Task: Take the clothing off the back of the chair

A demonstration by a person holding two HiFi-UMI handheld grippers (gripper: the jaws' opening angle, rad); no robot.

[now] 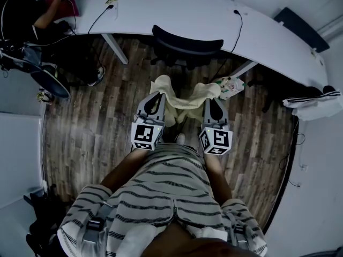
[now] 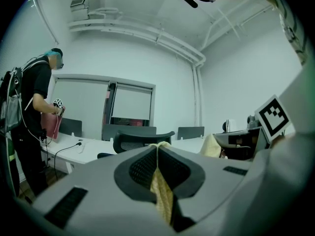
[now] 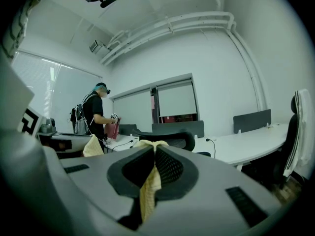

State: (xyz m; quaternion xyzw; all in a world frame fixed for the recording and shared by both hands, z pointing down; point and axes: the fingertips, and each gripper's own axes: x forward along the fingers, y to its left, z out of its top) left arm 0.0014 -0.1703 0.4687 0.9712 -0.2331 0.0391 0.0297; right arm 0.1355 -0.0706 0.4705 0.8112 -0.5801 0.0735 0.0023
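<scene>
A pale yellow garment (image 1: 185,99) hangs stretched between my two grippers, in front of the black office chair (image 1: 187,43), whose back is bare. In the head view my left gripper (image 1: 159,85) is shut on the garment's left corner and my right gripper (image 1: 213,91) on its right corner. The left gripper view shows the left gripper (image 2: 157,147) pinching yellow cloth (image 2: 161,193), with the chair (image 2: 142,137) beyond. Seen from the right gripper view, the right gripper (image 3: 153,146) is likewise shut on cloth (image 3: 146,187), the chair (image 3: 172,137) behind it.
A curved white desk (image 1: 203,15) with cables runs behind the chair. Another person (image 1: 32,15) stands at its far left end. A patterned bag (image 1: 231,87) lies on the wood floor by the desk leg. A second chair with striped clothing (image 1: 316,98) is at the right.
</scene>
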